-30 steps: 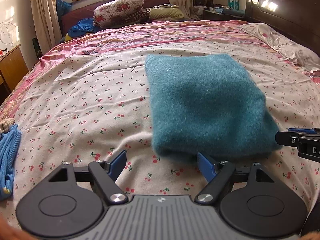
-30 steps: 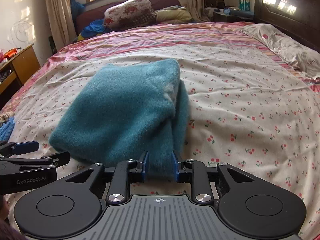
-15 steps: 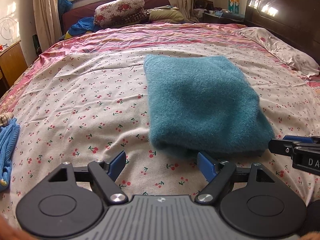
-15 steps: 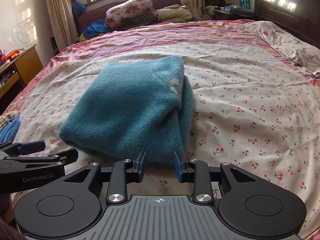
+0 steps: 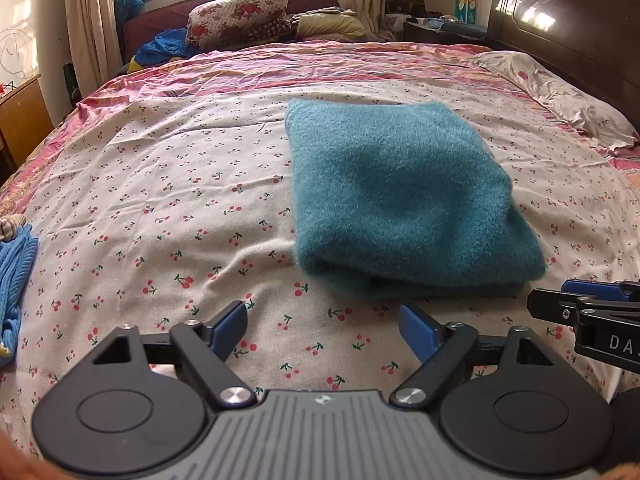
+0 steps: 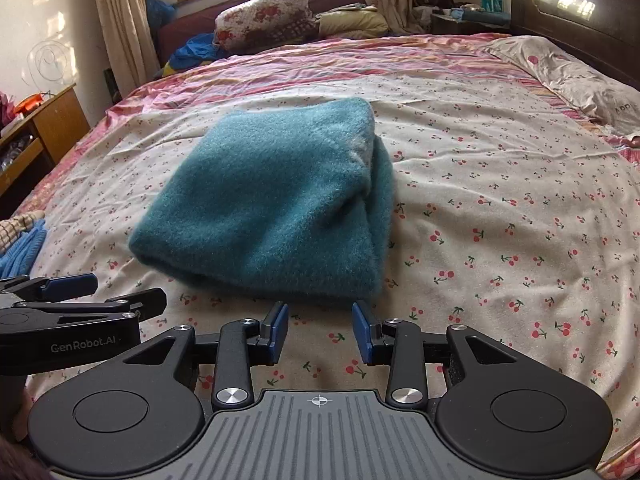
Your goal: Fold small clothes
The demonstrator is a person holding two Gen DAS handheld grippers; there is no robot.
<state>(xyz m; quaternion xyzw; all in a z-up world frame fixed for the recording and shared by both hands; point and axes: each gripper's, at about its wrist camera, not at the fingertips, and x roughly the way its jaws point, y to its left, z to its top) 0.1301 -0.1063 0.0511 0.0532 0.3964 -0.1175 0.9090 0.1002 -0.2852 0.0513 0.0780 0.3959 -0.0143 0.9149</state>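
Two blue garments (image 5: 14, 280) lie left of the folded teal sweater (image 5: 400, 200).

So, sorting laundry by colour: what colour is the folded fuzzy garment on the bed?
Teal folded fuzzy garment, clearest in the right wrist view.

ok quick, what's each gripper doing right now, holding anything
Left gripper: open, holding nothing, just short of the teal garment.
Right gripper: open, holding nothing, just short of the garment's near edge.
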